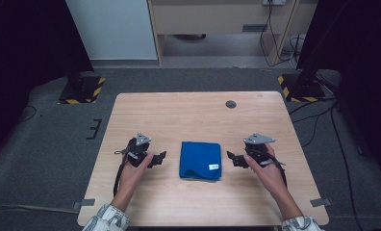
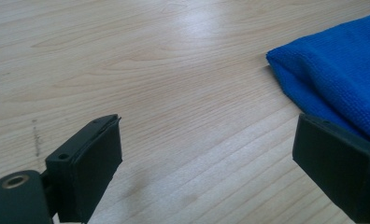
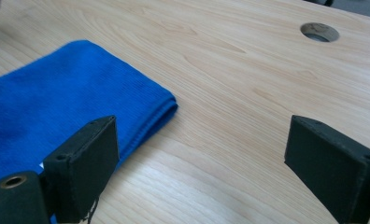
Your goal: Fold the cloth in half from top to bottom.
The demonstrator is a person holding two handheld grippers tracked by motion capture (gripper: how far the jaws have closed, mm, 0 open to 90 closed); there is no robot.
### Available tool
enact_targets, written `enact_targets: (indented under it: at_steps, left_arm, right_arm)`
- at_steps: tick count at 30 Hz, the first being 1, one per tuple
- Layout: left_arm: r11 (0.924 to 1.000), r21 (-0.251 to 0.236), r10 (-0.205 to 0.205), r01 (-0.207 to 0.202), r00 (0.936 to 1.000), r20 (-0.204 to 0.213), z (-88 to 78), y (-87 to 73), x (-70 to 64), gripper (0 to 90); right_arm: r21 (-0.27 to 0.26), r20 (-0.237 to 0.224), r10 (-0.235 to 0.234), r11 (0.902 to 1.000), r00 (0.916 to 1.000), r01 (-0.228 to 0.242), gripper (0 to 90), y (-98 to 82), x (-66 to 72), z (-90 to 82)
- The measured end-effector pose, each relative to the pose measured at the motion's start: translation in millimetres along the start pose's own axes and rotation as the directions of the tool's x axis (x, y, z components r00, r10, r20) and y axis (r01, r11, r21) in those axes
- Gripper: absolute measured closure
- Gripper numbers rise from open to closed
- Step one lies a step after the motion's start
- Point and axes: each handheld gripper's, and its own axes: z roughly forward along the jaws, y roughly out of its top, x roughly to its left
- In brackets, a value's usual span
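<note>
A folded blue cloth (image 1: 200, 160) with a small white tag (image 1: 214, 166) lies flat near the middle of the wooden table (image 1: 193, 115). My left gripper (image 1: 162, 156) rests just left of the cloth, jaws wide apart with nothing between them. In the left gripper view the gripper (image 2: 206, 168) faces bare wood, and the cloth (image 2: 332, 74) lies at the upper right. My right gripper (image 1: 229, 157) sits just right of the cloth, also open and empty. In the right gripper view the gripper (image 3: 199, 163) looks over the cloth (image 3: 66, 102) at its left.
A round cable hole (image 1: 231, 104) sits in the table near its far edge, also seen as a hole (image 3: 319, 31) in the right gripper view. Black stands with yellow-striped bases (image 1: 82, 89) flank the table on the floor. Wooden furniture (image 1: 217, 19) stands behind.
</note>
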Motion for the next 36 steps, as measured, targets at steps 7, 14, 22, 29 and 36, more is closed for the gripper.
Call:
enact_targets:
  at_steps: [7, 14, 22, 29, 36]
  left_arm:
    - [1.0000, 0.010, -0.001, 0.001, 1.0000, -0.008, -0.4, -1.9, 6.2, 7.1]
    - [0.9996, 0.027, 0.009, -0.009, 0.9996, -0.026, -1.4, -2.2, 9.8, 7.1]
    - [0.9991, 0.040, 0.015, -0.014, 0.9994, -0.030, 1.1, -1.5, 14.7, 7.1]
    - [0.9973, 0.073, 0.016, -0.013, 0.9988, -0.045, 8.1, -3.3, 21.8, 7.0]
    - [0.9945, 0.105, 0.008, 0.000, 0.9975, -0.070, 16.5, -6.8, 28.6, 7.0]
  right_arm:
    - [0.007, 0.029, 0.024, 0.9997, 0.9993, -0.024, 10.1, -4.6, -11.9, -3.3]
    - [0.011, 0.085, 0.075, 0.9970, 0.9936, -0.076, 9.6, -13.2, -35.6, -12.9]
    - [0.051, 0.144, 0.113, 0.9912, 0.9830, -0.122, 9.5, -24.8, -57.9, -13.6]
    - [0.077, 0.155, 0.152, 0.9831, 0.9762, -0.166, 11.9, -32.8, -69.6, -5.9]
    - [0.070, 0.164, 0.200, 0.9745, 0.9659, -0.214, 11.3, -31.9, -75.0, 6.9]
